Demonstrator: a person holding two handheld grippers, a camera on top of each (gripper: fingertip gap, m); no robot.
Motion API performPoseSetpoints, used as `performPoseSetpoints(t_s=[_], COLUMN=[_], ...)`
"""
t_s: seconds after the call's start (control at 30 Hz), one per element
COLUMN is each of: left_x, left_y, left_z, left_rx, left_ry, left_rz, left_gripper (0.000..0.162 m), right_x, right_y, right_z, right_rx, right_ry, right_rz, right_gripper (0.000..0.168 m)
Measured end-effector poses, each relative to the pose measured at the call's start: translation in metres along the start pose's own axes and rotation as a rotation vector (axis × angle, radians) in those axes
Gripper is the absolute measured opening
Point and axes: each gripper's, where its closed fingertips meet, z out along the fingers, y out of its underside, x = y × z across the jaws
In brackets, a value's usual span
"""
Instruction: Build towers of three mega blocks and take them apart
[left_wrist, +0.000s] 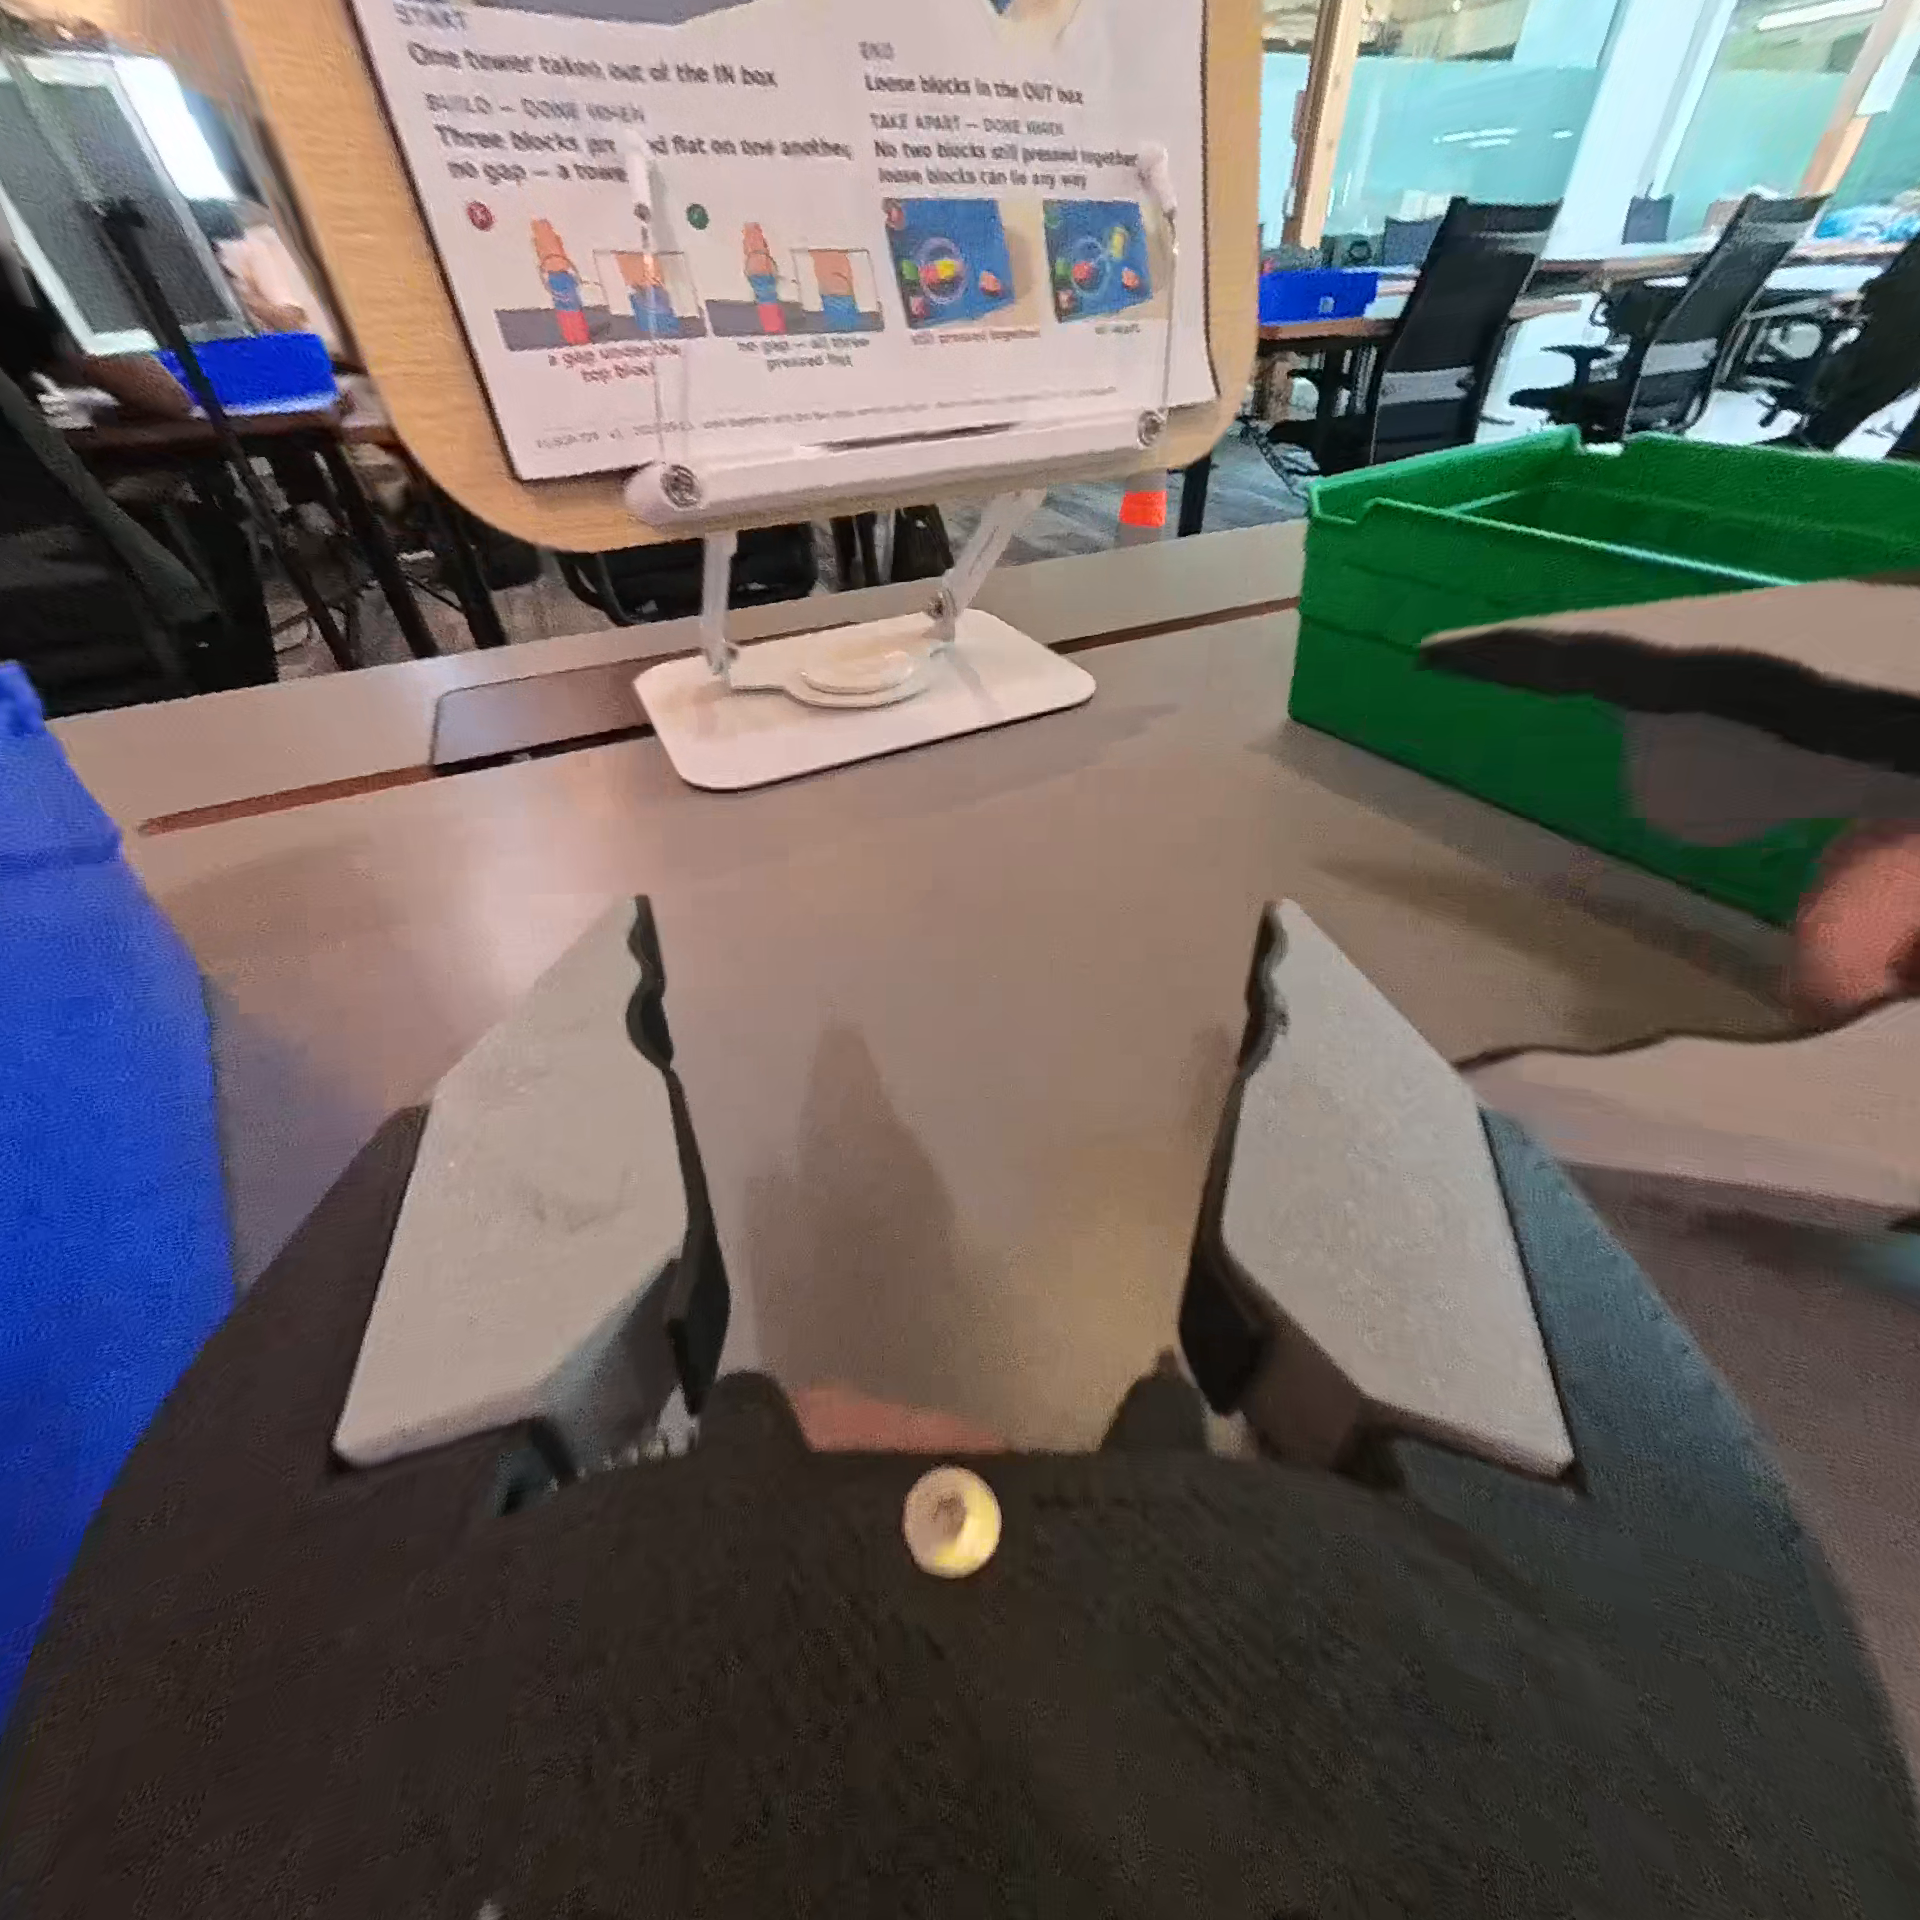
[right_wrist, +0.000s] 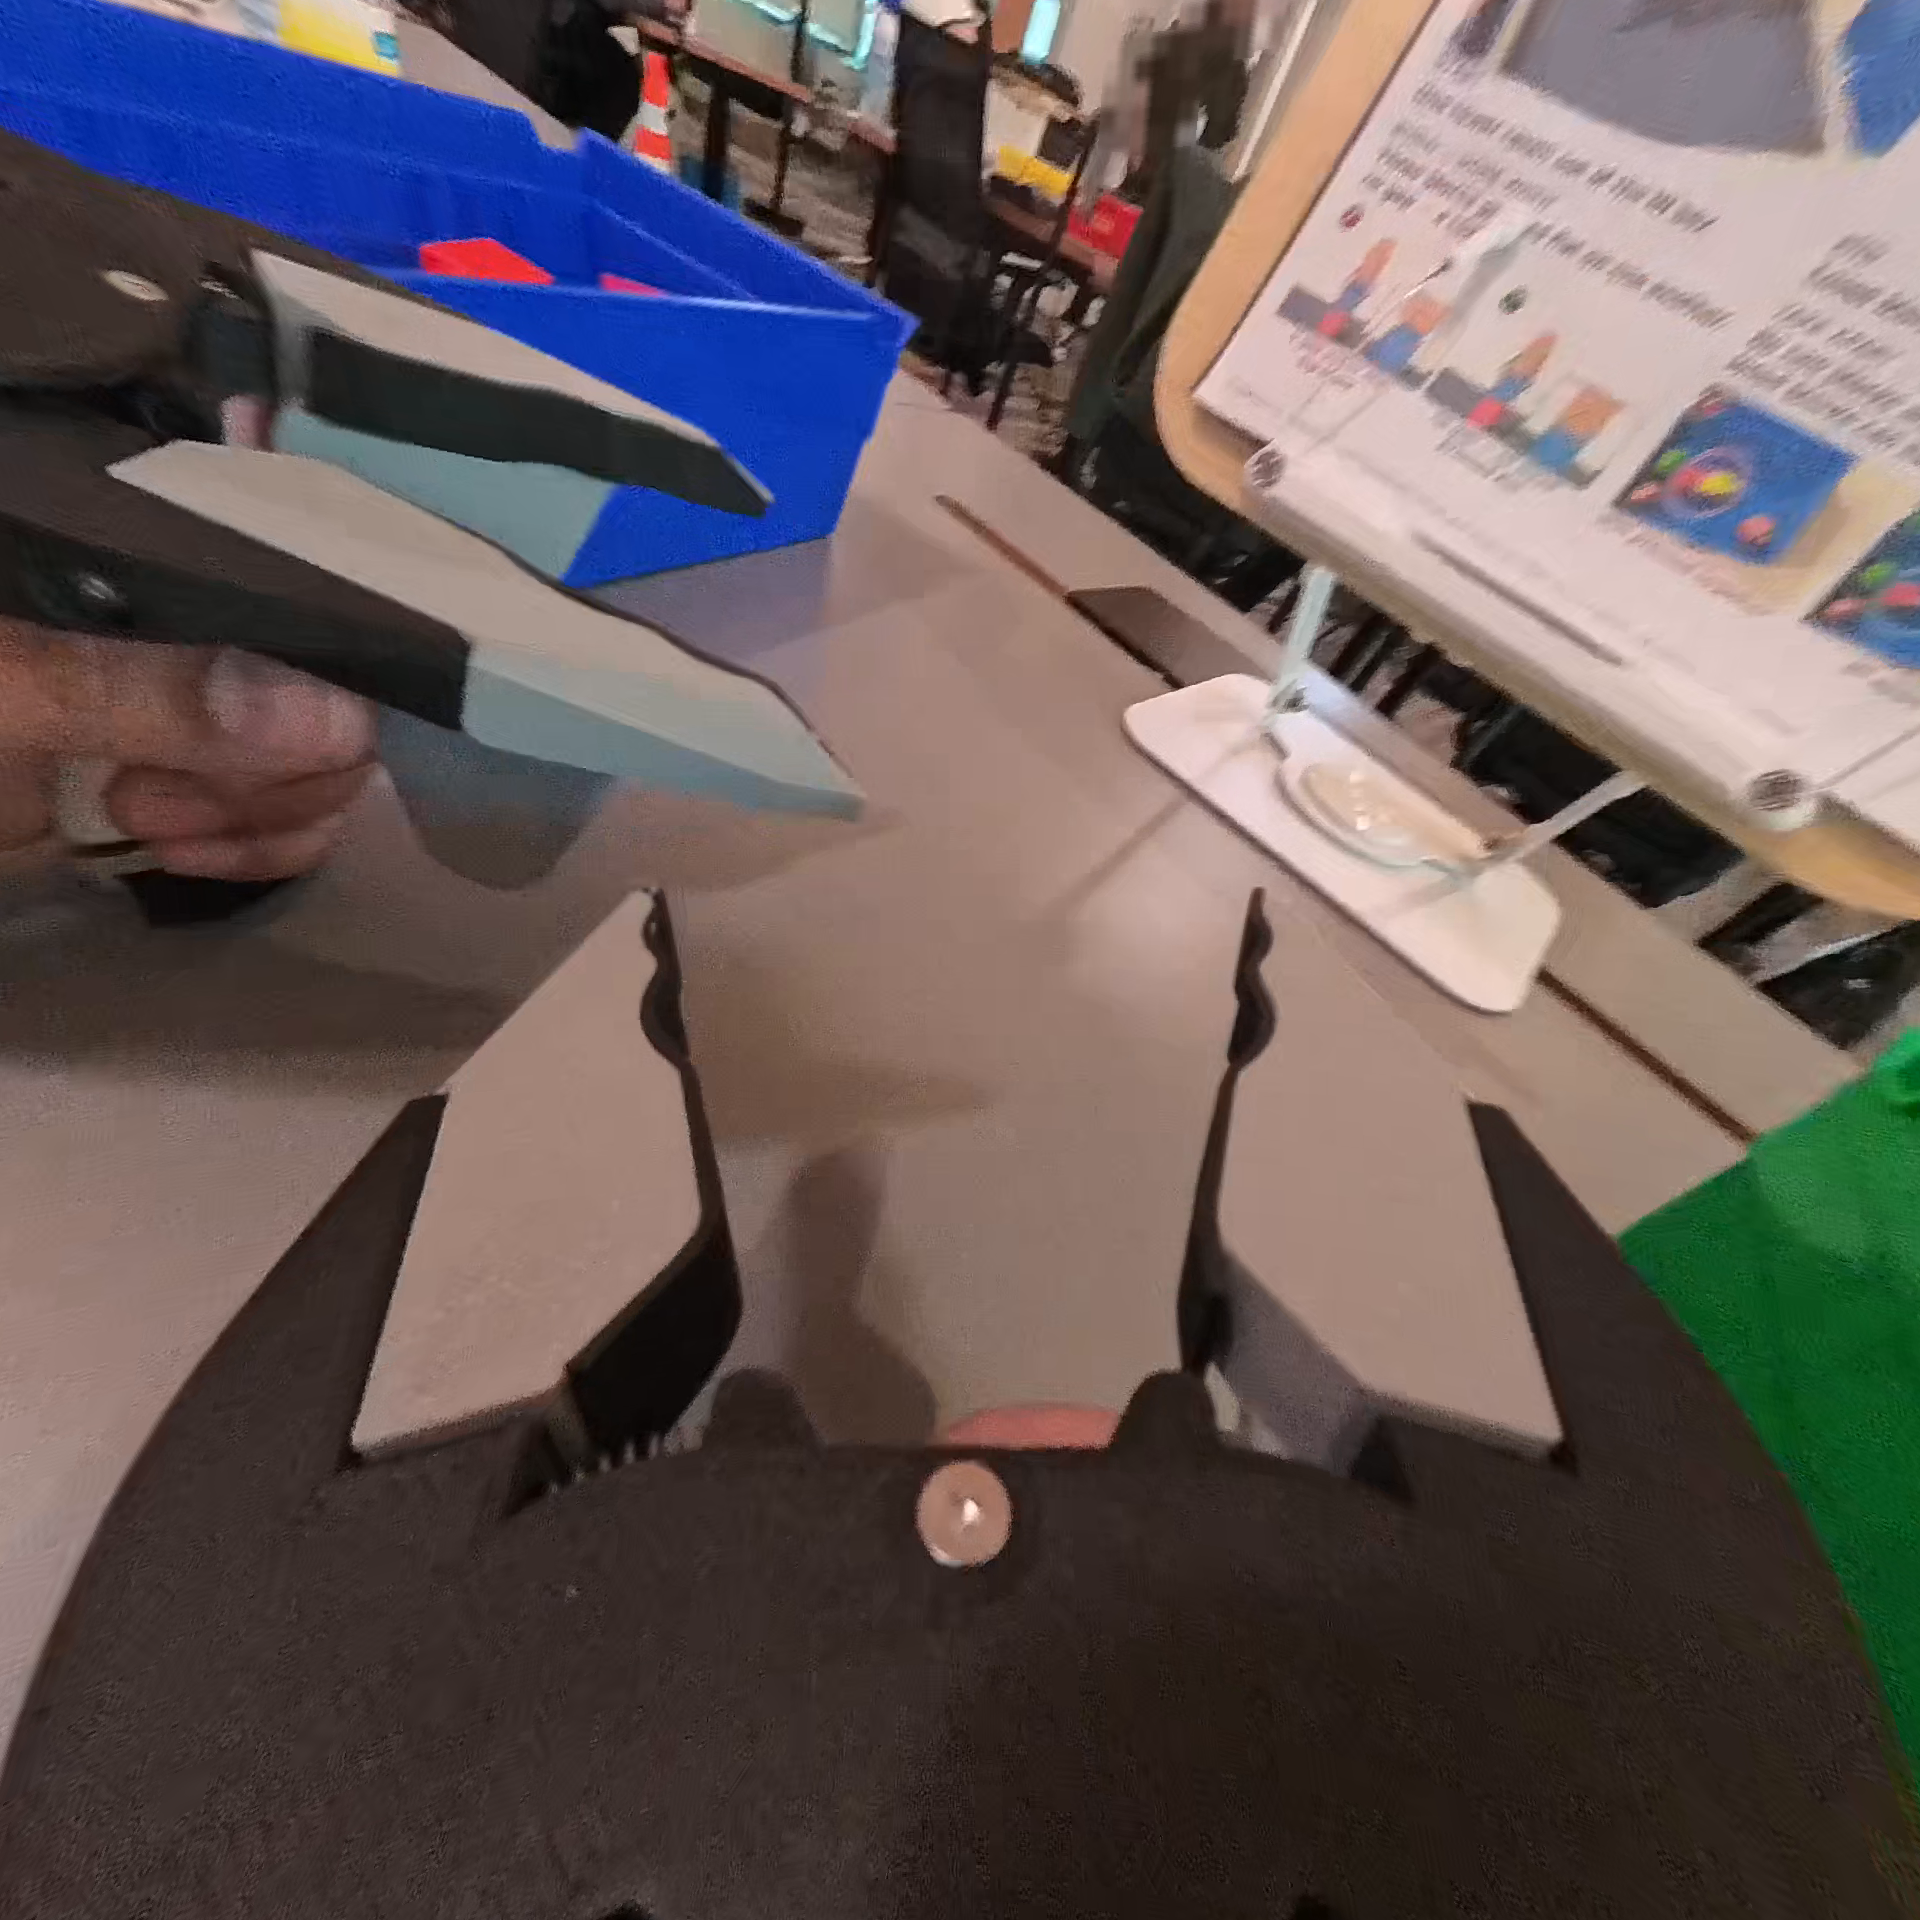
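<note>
The left gripper (left_wrist: 961, 914) hung above the grey table (left_wrist: 935, 831) with its fingers spread wide and nothing between them; the right gripper (right_wrist: 951, 914) was likewise parted and empty over the same bare surface, close beside the left; each showed at the edge of the other's view, with the hand (right_wrist: 177, 758) holding the left one visible below it. A blue bin (right_wrist: 727, 343) stood at the table's left side, and in it lay a red block (right_wrist: 483, 260) with a pink block (right_wrist: 629, 283) just beside it; a green bin (left_wrist: 1558, 582) stood at the right. Between the bins, toward the far edge, a white stand (left_wrist: 862, 696) carried a tilted instruction sheet (left_wrist: 790, 208).
</note>
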Motion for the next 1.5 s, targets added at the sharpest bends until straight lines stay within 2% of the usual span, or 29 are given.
performPoseSetpoints(t_s=[0.07, 0.1, 0.13, 0.2, 0.23, 0.3, 0.33, 0.4, 0.47, 0.6, 0.77, 0.83, 0.93, 1.03, 1.2, 1.5], left_x=[-0.009, -0.008, -0.001, 0.02, 0.026, 0.034, 0.036, 0.034, 0.029, 0.005, -0.01, -0.008, 0.001, -0.01, -0.029, -0.072], left_y=[-0.011, -0.016, -0.017, -0.01, -0.009, -0.016, -0.019, -0.019, -0.011, -0.007, -0.001, 0.003, -0.001, 0.003, 0.008, 0.01], left_z=[-0.008, -0.013, -0.014, -0.011, -0.011, -0.016, -0.016, -0.007, 0.011, 0.052, 0.088, 0.083, 0.067, 0.065, 0.055, 0.027], left_rx=[0.07, 0.107, 0.126, 0.088, 0.083, 0.137, 0.162, 0.148, 0.066, -0.026, -0.088, -0.112, -0.063, -0.087, -0.103, -0.075], left_ry=[-0.072, -0.091, -0.073, -0.02, -0.024, -0.031, -0.036, -0.053, -0.054, -0.109, -0.071, -0.058, -0.015, -0.01, 0.049, -0.013], left_rz=[-0.006, -0.026, -0.043, -0.017, -0.001, 0.024, 0.038, 0.061, 0.081, 0.163, 0.171, 0.151, 0.163, 0.172, 0.065, -0.064], left_gripper=[0.11, 0.107, 0.104, 0.102, 0.102, 0.093, 0.086, 0.085, 0.091, 0.092, 0.089, 0.09, 0.083, 0.086, 0.085, 0.08], right_x=[0.025, 0.03, 0.028, 0.005, -0.006, -0.008, -0.008, -0.007, -0.006, 0.006, 0.016, 0.021, 0.021, 0.019, 0.019, 0.023], right_y=[-0.02, -0.032, -0.039, -0.033, -0.023, -0.011, -0.01, -0.009, -0.008, -0.003, 0.001, 0.003, 0.0, 0.003, 0.003, 0.008], right_z=[-0.016, -0.027, -0.038, -0.042, -0.039, -0.038, -0.04, -0.042, -0.039, -0.024, -0.006, -0.007, -0.012, -0.009, -0.011, -0.019], right_rx=[0.102, 0.168, 0.228, 0.234, 0.184, 0.133, 0.13, 0.132, 0.131, 0.119, 0.096, 0.089, 0.118, 0.096, 0.095, 0.065], right_ry=[0.165, 0.213, 0.222, 0.103, 0.038, 0.044, 0.049, 0.045, 0.024, 0.022, -0.027, -0.033, -0.057, -0.067, -0.071, -0.001], right_rz=[-0.075, -0.096, -0.102, -0.088, -0.075, -0.055, -0.065, -0.07, -0.042, -0.031, 0.019, 0.083, 0.137, 0.138, 0.162, 0.13], right_gripper=[0.112, 0.109, 0.1, 0.061, 0.057, 0.079, 0.081, 0.08, 0.079, 0.08, 0.083, 0.092, 0.084, 0.085, 0.085, 0.086])
